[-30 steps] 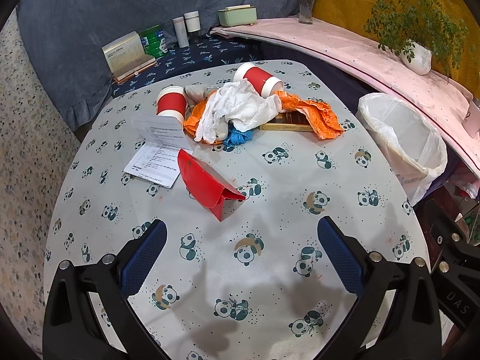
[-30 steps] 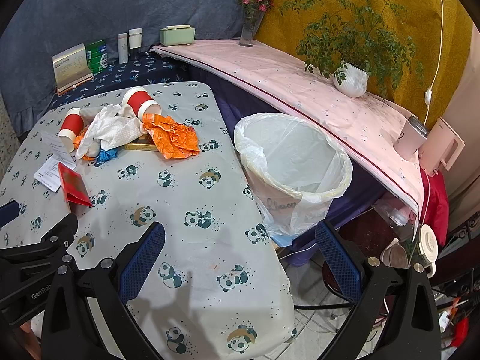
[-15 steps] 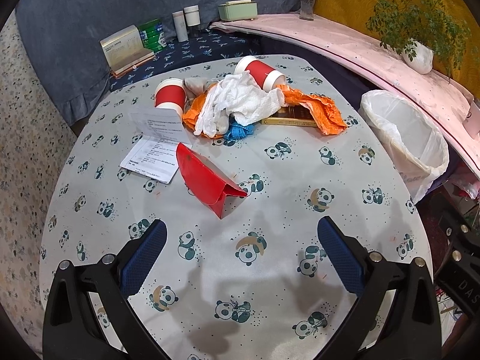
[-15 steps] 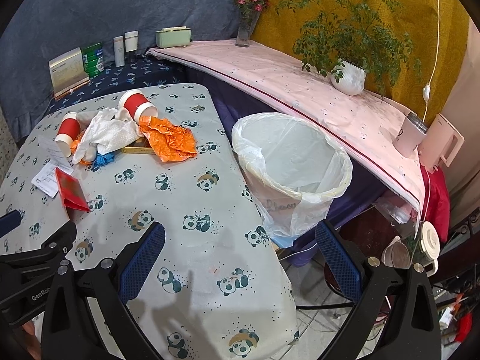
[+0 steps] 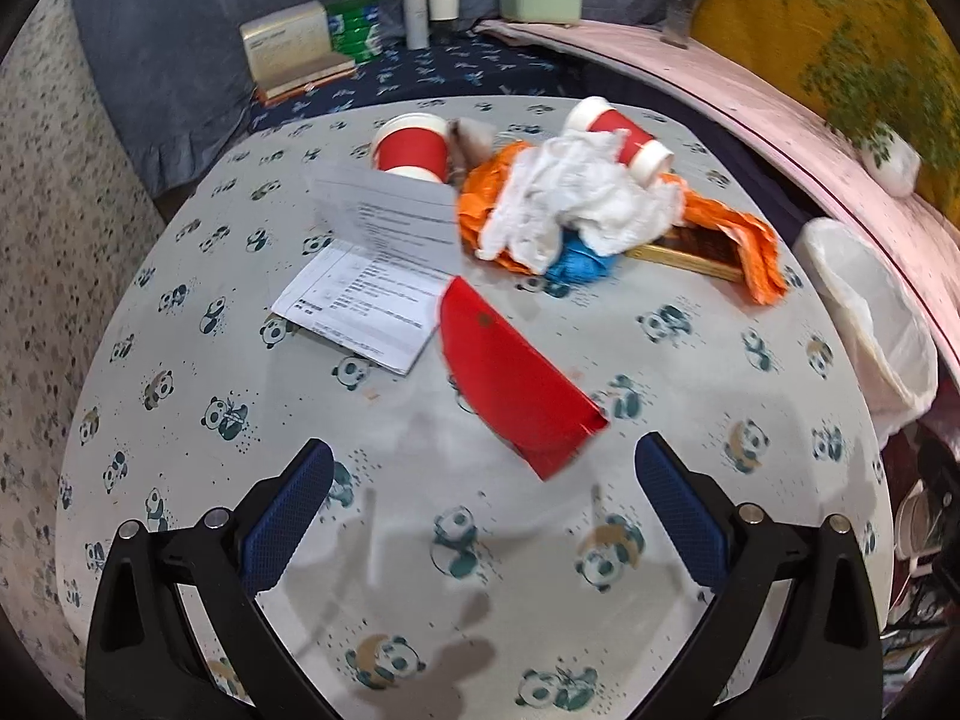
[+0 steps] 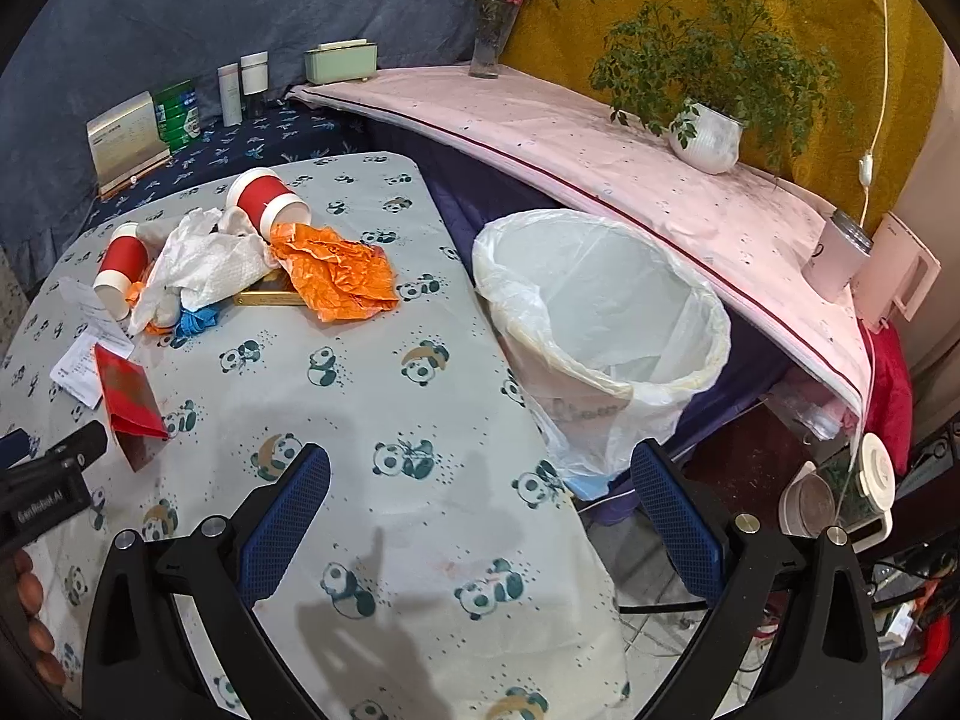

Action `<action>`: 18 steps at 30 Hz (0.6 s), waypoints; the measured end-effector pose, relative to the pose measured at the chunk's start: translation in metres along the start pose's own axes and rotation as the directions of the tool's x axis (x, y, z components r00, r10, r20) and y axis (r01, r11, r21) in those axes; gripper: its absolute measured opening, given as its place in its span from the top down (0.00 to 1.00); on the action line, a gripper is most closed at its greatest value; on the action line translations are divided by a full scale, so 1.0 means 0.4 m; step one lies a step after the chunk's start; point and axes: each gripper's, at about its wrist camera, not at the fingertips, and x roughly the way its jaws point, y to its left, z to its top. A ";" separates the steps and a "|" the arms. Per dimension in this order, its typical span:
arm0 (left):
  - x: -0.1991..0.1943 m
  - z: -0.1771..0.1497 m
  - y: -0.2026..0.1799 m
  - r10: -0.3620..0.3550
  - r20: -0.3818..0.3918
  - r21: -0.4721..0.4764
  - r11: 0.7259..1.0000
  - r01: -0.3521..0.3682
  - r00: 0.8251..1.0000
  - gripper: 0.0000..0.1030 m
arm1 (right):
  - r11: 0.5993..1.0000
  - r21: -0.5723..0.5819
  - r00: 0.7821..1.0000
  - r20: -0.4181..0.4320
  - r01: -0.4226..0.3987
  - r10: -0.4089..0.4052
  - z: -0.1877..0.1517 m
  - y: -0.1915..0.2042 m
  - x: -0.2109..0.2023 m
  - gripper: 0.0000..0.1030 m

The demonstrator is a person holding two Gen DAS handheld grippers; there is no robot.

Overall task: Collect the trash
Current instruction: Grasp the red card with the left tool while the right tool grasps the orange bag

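Note:
Trash lies on the panda-print table (image 5: pixel 420 600): a folded red card (image 5: pixel 516 384), printed paper sheets (image 5: pixel 372 276), two red paper cups (image 5: pixel 411 147) (image 5: pixel 621 132), a crumpled white tissue (image 5: pixel 576 198), orange wrapper (image 5: pixel 744 240) and a blue scrap (image 5: pixel 579 261). My left gripper (image 5: pixel 483 480) hovers open just short of the red card (image 6: pixel 129 396). Over the table's right edge my right gripper (image 6: pixel 480 483) is open and empty, with the white-lined trash bin (image 6: pixel 606 324) ahead right. The tissue (image 6: pixel 204 264) and wrapper (image 6: pixel 336 270) lie far left of it.
A pink-covered shelf (image 6: pixel 600 144) runs behind the bin with a potted plant (image 6: pixel 705 132), a vase (image 6: pixel 492 42) and a pink mug (image 6: pixel 837 258). Boxes and bottles (image 5: pixel 336 42) stand on the blue cloth beyond the table. Floor clutter (image 6: pixel 840 492) sits right of the bin.
My left gripper has moved forward and lower toward the red card, which now looms larger. The right gripper has barely shifted. Both stay open.

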 end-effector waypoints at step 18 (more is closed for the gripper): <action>0.143 0.073 -0.037 -0.144 -0.163 -0.065 0.989 0.135 0.976 0.62 | 0.989 -0.037 0.989 -0.003 -0.146 0.146 0.159 0.125 0.154 0.24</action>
